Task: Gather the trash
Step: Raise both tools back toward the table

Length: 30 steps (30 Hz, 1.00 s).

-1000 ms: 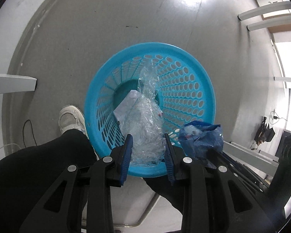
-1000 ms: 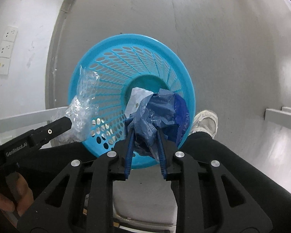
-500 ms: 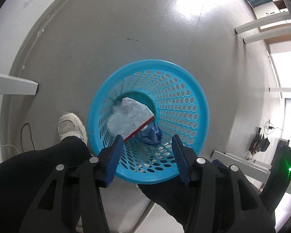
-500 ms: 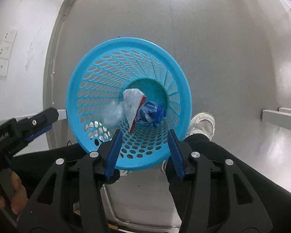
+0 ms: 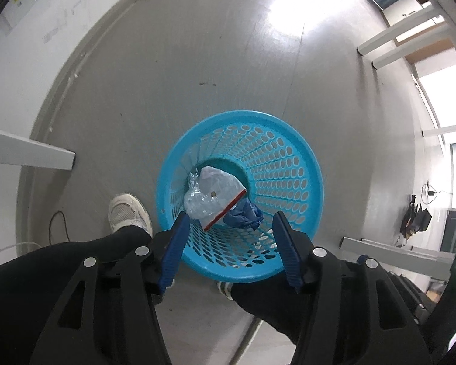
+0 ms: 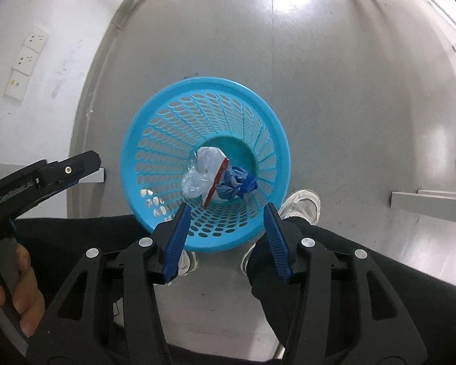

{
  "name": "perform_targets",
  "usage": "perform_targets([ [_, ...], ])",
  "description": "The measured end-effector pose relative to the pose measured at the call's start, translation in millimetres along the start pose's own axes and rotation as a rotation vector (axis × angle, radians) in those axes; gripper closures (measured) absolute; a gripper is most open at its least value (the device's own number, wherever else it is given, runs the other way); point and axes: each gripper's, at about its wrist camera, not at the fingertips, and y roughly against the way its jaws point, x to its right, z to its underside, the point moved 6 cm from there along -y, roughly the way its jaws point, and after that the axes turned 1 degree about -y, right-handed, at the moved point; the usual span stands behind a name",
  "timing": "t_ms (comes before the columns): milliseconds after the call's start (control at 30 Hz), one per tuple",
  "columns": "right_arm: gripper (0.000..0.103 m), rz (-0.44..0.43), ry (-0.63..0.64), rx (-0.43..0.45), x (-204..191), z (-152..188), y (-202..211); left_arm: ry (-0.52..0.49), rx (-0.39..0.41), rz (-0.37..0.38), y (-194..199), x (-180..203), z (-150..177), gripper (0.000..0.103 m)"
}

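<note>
Two grippers hang above a blue basket [image 5: 288,164], both pointing steeply down at it. Left gripper [image 5: 229,225]: jaws apart and opening, nothing between the pads; only the basket's near wall shows through the gap. Right gripper [image 6: 226,214]: jaws apart and opening too, also empty.

Basket stands upright on grey floor [image 5: 197,60], its wall pierced with rows of oval holes. Three bits of trash lie at its bottom, bunched toward the near side. Clear wrap [image 5: 197,202], crumpled, sits against the wall on the shoe-ward side. White bag [image 5: 219,184] with a red edge lies in the middle, touching the wrap. Blue bag [image 5: 243,216], crumpled, lies just beside the white one, against its red edge. The same order shows from the right wrist: wrap [image 6: 193,184], white bag [image 6: 209,158], blue bag [image 6: 235,182].

White shoe [image 5: 127,213] stands on the floor just beside the basket; dark trouser legs [image 5: 60,261] cross below the rim. From the right wrist view the left gripper's black body [image 6: 45,176] reaches in beside the basket, with a hand [image 6: 21,298] on its grip.
</note>
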Motion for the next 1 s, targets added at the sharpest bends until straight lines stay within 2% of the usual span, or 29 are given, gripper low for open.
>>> perform_targets([
  [67,0.048,-0.003,0.007,0.032,-2,4,14,-0.022,0.020,-0.009,10,1,2,0.045],
  [200,0.048,0.026,0.055,0.085,-6,16,41,-0.067,0.083,-0.028,31,3,9,0.043],
  [400,0.046,0.050,0.127,0.167,-14,37,78,-0.189,0.179,-0.089,56,17,24,0.042],
  [833,0.038,-0.017,0.188,0.313,-18,98,163,-0.297,0.240,-0.027,116,22,87,0.037],
  [1000,0.037,-0.033,0.219,0.382,-17,125,196,-0.323,0.252,0.032,143,22,115,0.034],
])
